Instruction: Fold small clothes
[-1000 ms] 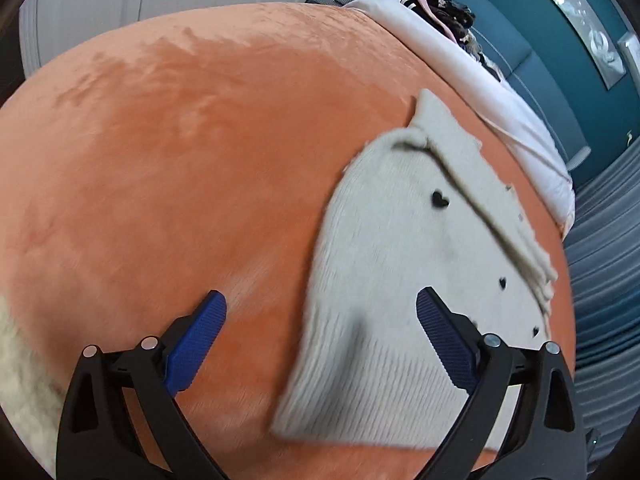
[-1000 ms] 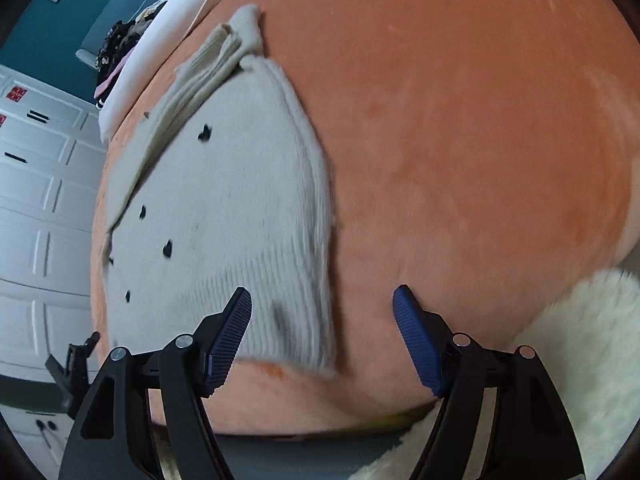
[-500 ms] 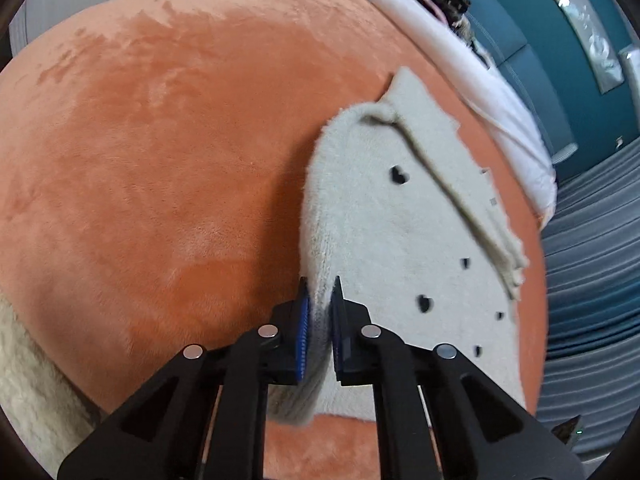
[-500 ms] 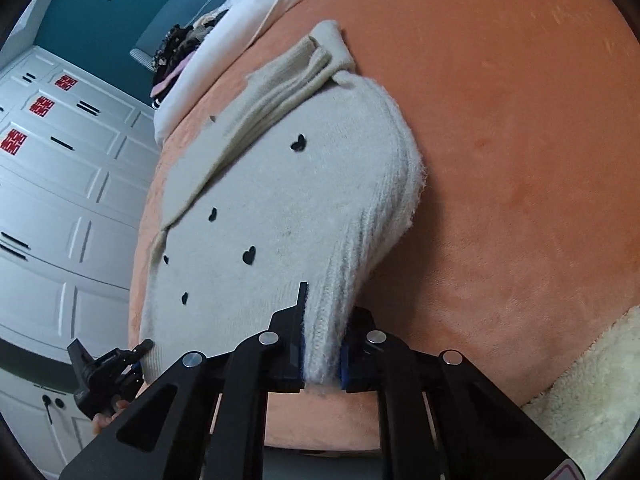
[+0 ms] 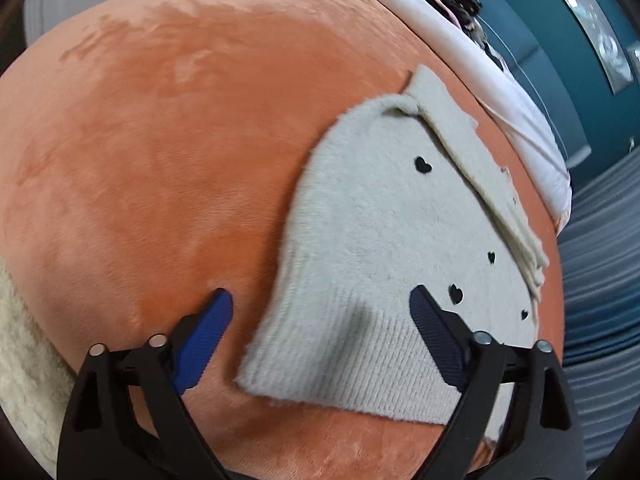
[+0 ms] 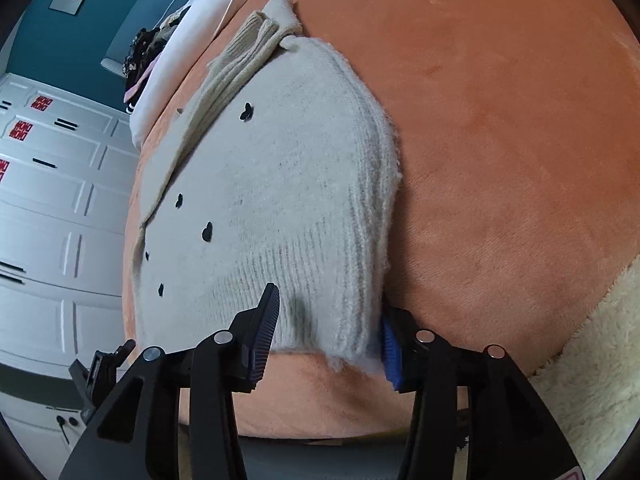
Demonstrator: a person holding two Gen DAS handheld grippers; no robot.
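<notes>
Both tongs, left tongs (image 5: 322, 322) and right tongs (image 6: 332, 326), spread over sweater (image 5: 384, 248); pillow (image 5: 480, 92) behind.

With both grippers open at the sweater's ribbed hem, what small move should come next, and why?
Probably close the right gripper on the hem corner. Its fingers stand apart on either side of the cream sweater, whose ribbed edge lies between them. The left gripper is open too, straddling the other hem corner, so it would likely close next for the fold.
</notes>
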